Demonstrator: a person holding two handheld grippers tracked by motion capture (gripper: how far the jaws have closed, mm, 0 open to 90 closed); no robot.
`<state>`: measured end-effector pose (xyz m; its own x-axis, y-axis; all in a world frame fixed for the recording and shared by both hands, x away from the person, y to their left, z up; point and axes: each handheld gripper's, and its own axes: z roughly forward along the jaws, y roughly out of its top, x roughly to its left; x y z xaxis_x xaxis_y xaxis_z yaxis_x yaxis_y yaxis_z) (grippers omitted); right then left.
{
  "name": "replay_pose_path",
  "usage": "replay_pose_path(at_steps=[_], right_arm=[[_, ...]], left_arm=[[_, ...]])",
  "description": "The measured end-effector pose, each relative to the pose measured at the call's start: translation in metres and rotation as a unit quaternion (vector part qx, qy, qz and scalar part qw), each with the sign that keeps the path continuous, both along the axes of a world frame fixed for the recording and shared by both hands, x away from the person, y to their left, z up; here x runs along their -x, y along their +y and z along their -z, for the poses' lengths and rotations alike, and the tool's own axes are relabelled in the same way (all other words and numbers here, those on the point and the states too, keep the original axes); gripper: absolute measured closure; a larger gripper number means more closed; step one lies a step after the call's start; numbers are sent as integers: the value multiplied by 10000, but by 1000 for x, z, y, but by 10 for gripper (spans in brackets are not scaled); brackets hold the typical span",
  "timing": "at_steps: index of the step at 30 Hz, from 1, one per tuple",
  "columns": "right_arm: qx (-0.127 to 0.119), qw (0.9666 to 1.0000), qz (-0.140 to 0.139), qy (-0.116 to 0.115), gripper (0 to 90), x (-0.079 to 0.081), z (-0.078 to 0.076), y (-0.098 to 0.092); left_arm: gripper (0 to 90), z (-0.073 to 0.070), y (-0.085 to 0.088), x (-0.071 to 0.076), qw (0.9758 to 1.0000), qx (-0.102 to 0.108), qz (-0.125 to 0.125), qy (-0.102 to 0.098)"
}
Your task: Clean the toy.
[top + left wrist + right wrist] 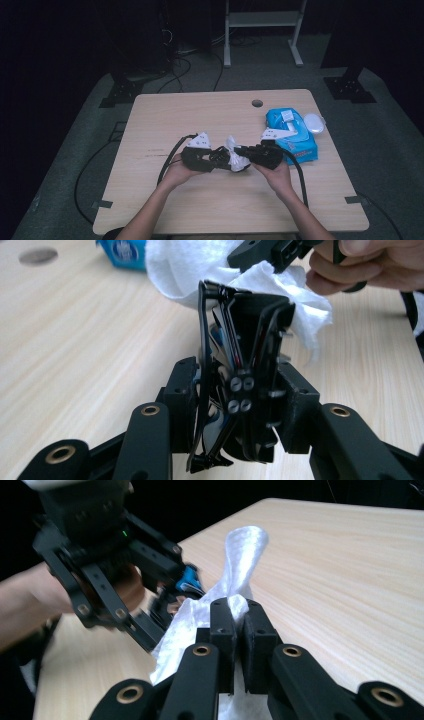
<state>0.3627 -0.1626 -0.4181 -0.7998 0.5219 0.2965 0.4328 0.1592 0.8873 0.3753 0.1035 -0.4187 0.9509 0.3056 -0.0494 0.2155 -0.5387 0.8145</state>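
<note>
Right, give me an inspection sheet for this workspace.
Surface: pale wooden table, round hole near far edge.
Job's things: folded black glasses clamped in left gripper; white wipe pinched by right gripper.
Clutter: blue wipes pack, small white lid beside it.
Grippers: both shut on their items, close together.
Cables: one black cable trails from each gripper.
Surroundings: dark room, white frame legs behind.
</note>
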Motion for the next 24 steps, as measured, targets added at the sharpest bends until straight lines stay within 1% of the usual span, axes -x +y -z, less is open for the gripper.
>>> replay_pose_path(at_steps=[2, 3, 5, 7, 10, 14, 15, 18, 22, 24], right_arm=[[-8, 10000, 7, 37, 846, 0, 6, 2], [43, 10000, 5, 44, 846, 0, 7, 4], [177, 9998, 8, -14, 846, 1, 9, 7], [255, 9997, 5, -33, 845, 3, 11, 11], [414, 9990, 28, -164, 844, 5, 12, 18], [662, 9972, 41, -355, 844, 8, 12, 24], [720, 9966, 40, -396, 843, 9, 13, 25], [791, 9960, 17, -415, 843, 10, 15, 28], [931, 9943, -3, -514, 842, 12, 17, 33], [981, 9939, -21, -504, 842, 12, 18, 34]], left_arm=[[580, 3, 4, 1, 9999, -113, 0, 26], [581, 6, 6, 2, 9999, -157, -4, 31], [582, 10, 9, 3, 9996, -277, -13, 23], [584, 15, 11, 3, 9992, -393, -13, 35], [585, 20, 16, 1, 9990, -439, -22, 100], [583, 25, 20, -1, 9985, -524, 11, 129], [582, 26, 20, -1, 9981, -598, 48, 121], [581, 31, 20, 0, 9971, -752, 105, 94], [581, 38, 17, 1, 9944, -1042, 160, 27], [580, 40, 15, 1, 9933, -1139, 203, 29]])
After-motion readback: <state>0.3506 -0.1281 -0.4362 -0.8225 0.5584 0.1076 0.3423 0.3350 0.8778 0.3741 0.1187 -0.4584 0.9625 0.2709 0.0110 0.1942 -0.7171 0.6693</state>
